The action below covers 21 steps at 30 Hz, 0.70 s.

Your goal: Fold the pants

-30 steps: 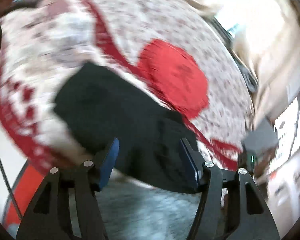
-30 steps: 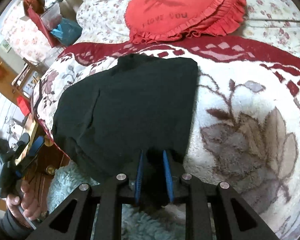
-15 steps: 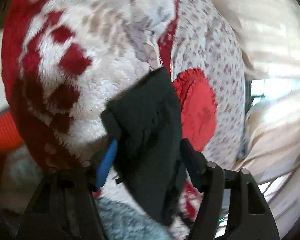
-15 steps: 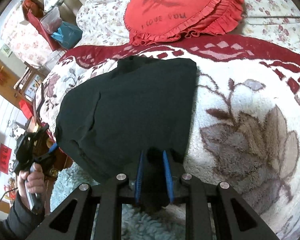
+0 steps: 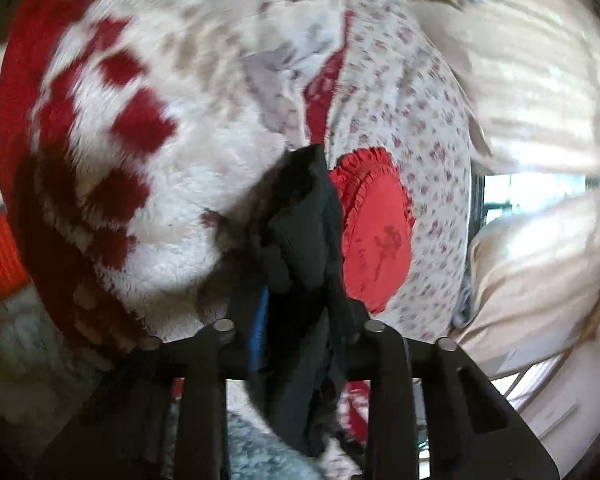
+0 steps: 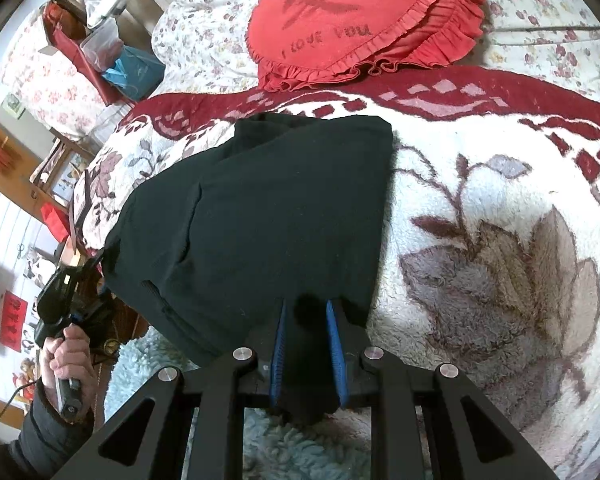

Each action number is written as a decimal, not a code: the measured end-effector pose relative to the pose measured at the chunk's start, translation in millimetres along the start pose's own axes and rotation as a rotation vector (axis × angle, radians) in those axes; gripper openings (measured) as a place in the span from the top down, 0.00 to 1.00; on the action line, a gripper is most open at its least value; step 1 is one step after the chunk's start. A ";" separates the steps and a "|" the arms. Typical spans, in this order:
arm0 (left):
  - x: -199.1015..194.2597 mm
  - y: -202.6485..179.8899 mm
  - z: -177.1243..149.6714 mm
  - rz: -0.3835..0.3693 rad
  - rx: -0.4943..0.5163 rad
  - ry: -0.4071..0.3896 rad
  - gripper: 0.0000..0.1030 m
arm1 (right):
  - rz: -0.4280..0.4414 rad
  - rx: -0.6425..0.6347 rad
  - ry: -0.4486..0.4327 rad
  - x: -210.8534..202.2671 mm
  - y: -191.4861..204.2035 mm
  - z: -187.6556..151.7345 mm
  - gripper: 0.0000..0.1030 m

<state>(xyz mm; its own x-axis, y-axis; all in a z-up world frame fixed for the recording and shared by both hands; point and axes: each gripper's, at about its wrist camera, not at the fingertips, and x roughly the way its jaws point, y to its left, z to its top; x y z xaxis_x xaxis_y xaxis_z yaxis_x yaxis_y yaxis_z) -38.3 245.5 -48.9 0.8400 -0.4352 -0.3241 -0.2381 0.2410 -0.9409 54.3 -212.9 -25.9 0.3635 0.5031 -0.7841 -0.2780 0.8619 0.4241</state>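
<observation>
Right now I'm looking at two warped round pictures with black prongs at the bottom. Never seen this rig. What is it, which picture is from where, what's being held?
There is no robot here. A person holds a two-finger gripper in each hand, and each gripper carries a fisheye camera that looks along its fingers, so the black prongs are the gripper itself.

The sharp picture is from the right gripper. Its blue-padded fingers are shut on the near edge of the black pants, which lie partly folded on a white and red floral blanket. Beyond them lies a red ruffled cushion. At the left edge you can see the person's left hand holding the other handle.

The blurred picture is from the left gripper, shut on another bunched part of the same pants, seen side-on.
</observation>
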 end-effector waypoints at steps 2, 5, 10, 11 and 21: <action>2.9 -3.3 -0.3 0.081 0.084 -0.013 0.76 | 0.002 0.003 -0.002 -0.5 -0.4 -0.3 0.82; 10.8 4.4 1.2 0.173 0.132 -0.022 0.76 | 0.004 0.004 -0.002 -1.2 -0.7 -0.8 0.82; 14.0 2.5 -1.8 0.212 0.189 -0.028 0.78 | 0.007 0.011 -0.006 -1.5 -2.0 -0.3 0.82; 14.4 -1.8 -2.6 0.219 0.213 -0.028 0.82 | 0.008 0.012 -0.007 -1.9 -2.0 -0.5 0.82; 35.3 -132.7 -72.4 0.179 0.834 -0.021 0.85 | 0.026 0.066 -0.066 -12.2 -10.8 -2.2 0.82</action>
<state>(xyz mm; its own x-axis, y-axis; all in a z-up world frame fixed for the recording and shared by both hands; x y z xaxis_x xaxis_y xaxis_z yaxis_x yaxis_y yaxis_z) -12.3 135.4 57.4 0.8349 -0.3150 -0.4513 0.0613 0.8681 -0.4925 51.0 -228.4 -21.9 0.4151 0.5268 -0.7417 -0.2299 0.8495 0.4748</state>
